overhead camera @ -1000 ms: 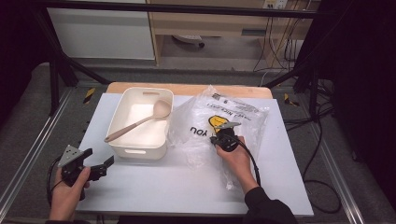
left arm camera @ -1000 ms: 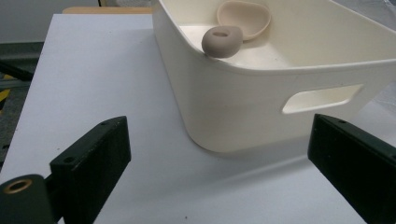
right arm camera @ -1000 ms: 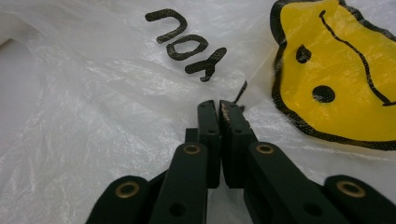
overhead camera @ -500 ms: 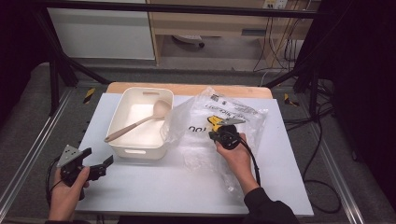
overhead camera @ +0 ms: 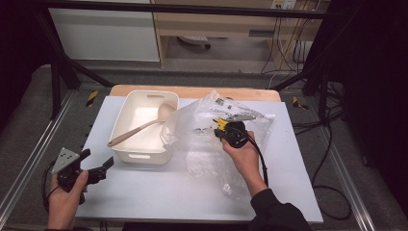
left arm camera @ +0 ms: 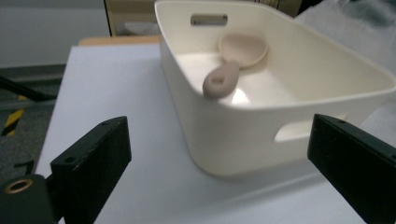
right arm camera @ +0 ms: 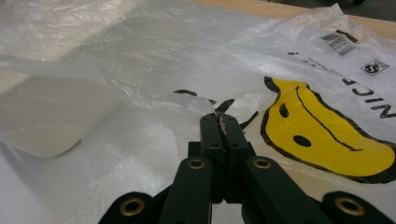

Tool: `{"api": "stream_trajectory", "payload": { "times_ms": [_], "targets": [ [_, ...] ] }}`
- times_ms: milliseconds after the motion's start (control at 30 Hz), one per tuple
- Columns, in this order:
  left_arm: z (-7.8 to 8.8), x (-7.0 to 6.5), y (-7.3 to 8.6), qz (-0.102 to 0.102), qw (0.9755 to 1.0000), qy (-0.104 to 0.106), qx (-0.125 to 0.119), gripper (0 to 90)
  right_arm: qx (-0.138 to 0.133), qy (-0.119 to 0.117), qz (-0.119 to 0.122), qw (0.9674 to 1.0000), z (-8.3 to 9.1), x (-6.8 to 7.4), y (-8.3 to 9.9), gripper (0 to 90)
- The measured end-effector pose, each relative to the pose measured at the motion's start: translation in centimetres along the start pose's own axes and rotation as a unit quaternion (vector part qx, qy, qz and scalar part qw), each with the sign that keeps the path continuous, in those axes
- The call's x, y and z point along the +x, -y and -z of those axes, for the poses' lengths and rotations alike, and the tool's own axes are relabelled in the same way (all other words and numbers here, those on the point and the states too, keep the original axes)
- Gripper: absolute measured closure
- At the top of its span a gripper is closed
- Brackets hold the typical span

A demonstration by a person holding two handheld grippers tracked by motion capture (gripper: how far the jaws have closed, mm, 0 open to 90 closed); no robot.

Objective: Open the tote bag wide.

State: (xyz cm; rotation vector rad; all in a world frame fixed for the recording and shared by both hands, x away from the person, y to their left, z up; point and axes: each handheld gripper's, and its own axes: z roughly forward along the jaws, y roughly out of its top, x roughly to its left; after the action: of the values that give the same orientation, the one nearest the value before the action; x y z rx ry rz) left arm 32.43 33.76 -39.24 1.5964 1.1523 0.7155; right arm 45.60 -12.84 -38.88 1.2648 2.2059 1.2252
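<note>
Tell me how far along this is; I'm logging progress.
Done: the beige spoon lies in the white plastic tub. In hand: the right gripper is shut on the clear plastic bag with a yellow smiley, lifting it. Left: the open left gripper is idle.

Left gripper (left arm camera: 224, 163): jaws spread wide apart, nothing between them, low over the white table (left arm camera: 116, 116). White bin (left arm camera: 280, 107) stands directly ahead on the table, with handle slots in its near and far walls. A beige spoon (left arm camera: 236, 58) lies inside, bowl toward the far wall, handle end propped on the near rim.
</note>
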Motion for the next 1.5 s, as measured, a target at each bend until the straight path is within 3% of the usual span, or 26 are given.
{"api": "stream_trajectory", "payload": {
  "times_ms": [167,333,500,600,767,900,1000,1200,1267,1500],
  "targets": [
    [0.4,-1.5,-2.0,0.003,0.9992,0.033,-0.022,5.7,0.013,-0.002,0.008,0.9999,-0.3,0.3,0.0,90.0],
    [-0.3,-5.0,-3.2,-0.02,0.9972,0.069,-0.02,8.9,0.021,-0.004,0.012,0.9997,-0.4,0.3,0.2,90.0],
    [-1.1,-8.9,-4.3,-0.029,0.9923,0.117,-0.027,17.3,0.022,-0.008,0.012,0.9997,-0.4,0.4,0.3,90.0],
    [-1.8,-11.4,-4.3,-0.049,0.9891,0.137,-0.021,25.5,0.022,-0.011,0.012,0.9996,-0.3,0.5,0.2,90.0],
    [-3.3,-15.2,-3.3,-0.082,0.9827,0.166,0.005,34.4,0.018,-0.013,0.009,0.9997,-0.1,0.4,0.2,90.0],
    [-4.7,-17.3,-1.8,-0.086,0.9799,0.178,0.026,38.1,0.017,-0.015,0.008,0.9997,0.0,0.5,0.3,90.0],
    [-5.9,-18.8,-0.7,-0.112,0.9757,0.183,0.047,41.4,0.017,-0.015,0.008,0.9997,0.1,0.5,0.3,90.0],
    [-9.4,-20.5,1.0,-0.135,0.9693,0.189,0.079,53.6,0.016,-0.014,0.005,0.9998,0.1,0.3,0.5,90.0],
    [-10.7,-21.1,1.5,-0.145,0.9649,0.2,0.088,65.6,0.015,-0.012,0.003,0.9998,0.1,0.3,0.6,90.0],
    [-15.1,-22.7,2.6,-0.153,0.9612,0.203,0.107,81.2,0.014,-0.011,0.002,0.9998,0.1,0.2,0.8,90.0]
  ]
}}
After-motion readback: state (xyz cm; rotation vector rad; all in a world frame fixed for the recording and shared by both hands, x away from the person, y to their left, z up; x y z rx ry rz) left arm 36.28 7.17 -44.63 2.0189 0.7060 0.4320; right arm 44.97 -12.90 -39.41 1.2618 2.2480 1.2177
